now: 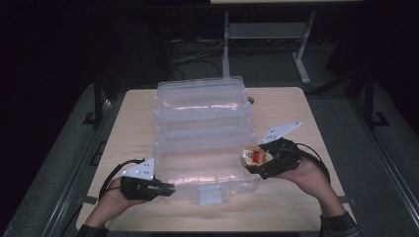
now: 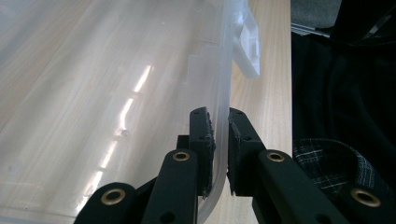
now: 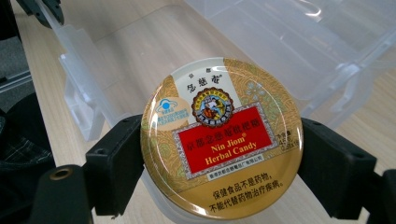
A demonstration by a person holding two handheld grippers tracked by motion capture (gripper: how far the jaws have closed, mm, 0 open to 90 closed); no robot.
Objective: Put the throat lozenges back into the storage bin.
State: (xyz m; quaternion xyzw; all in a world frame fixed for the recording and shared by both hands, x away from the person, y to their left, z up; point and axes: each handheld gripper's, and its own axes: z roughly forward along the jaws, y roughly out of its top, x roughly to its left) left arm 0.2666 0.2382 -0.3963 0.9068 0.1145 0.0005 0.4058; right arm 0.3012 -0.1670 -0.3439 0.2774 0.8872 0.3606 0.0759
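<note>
Round glossy gold candy tin above clear smooth plastic box.

The bottom rim of the candy tin is cut off by the lower edge of the right gripper view, and its sides are hidden by the jaws. In the high view, its label cannot be read.

Round gold candy tin with red Nin Jiom Herbal Candy label, lid up, above right rim of clear plastic storage box, open at table centre; tin at box's four o'clock.
</note>
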